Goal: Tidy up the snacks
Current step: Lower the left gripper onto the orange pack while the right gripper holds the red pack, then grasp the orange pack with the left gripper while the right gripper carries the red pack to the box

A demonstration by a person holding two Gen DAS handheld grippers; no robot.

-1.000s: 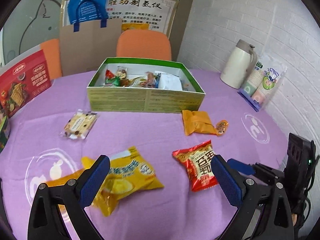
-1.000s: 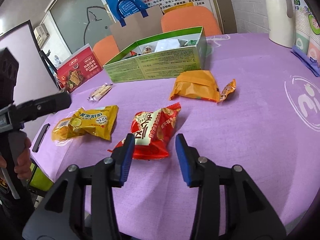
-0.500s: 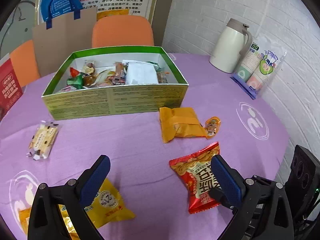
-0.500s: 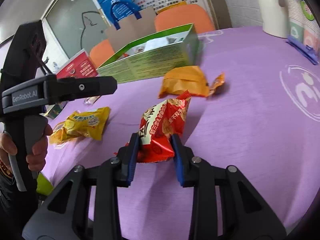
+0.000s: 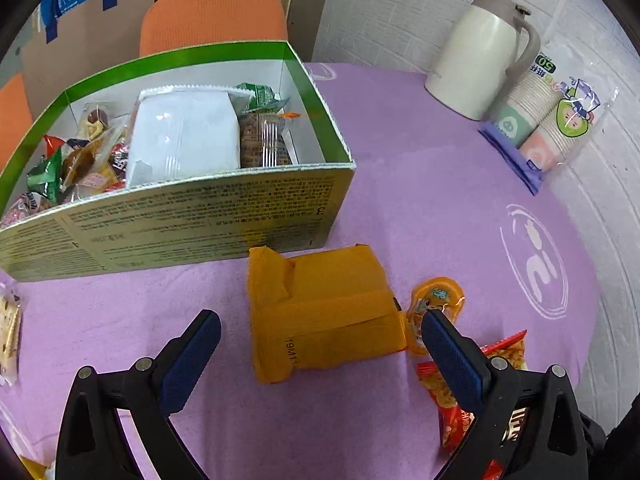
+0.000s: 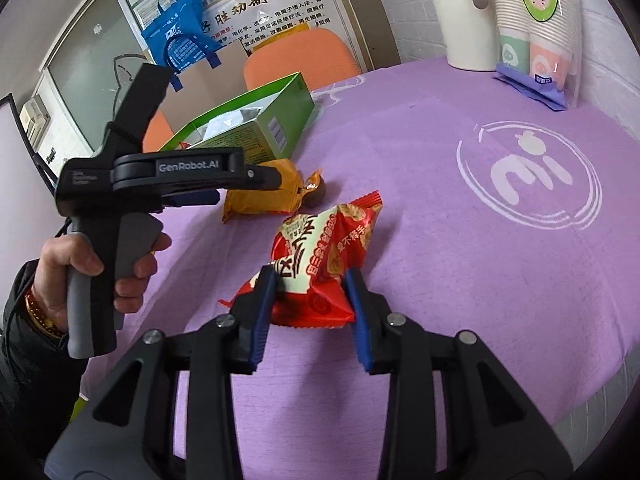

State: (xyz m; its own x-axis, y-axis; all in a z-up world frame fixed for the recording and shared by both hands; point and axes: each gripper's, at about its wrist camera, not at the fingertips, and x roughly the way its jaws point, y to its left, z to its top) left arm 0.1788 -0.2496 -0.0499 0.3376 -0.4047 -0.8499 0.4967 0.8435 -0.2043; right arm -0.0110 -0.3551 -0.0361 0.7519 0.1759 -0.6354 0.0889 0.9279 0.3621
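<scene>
Loose snacks near grippers: three – red packet (image 6: pixel 320 264), orange packet (image 5: pixel 324 312), small orange sweet (image 5: pixel 438 300).
Box (image 5: pixel 200 216): one, green, holding many snacks.
Right gripper (image 6: pixel 310 312): jaws opening slightly, pads pressing red packet.
Left gripper (image 5: pixel 316 356): spread wide over orange packet.

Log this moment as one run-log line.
right gripper: opening slightly, fingers on red snack bag | left gripper: open above orange packet | green box: part-filled

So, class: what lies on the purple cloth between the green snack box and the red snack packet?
The orange packet lies between the green box and the red packet, with a small orange sweet beside it; the left wrist view shows this best.
</scene>
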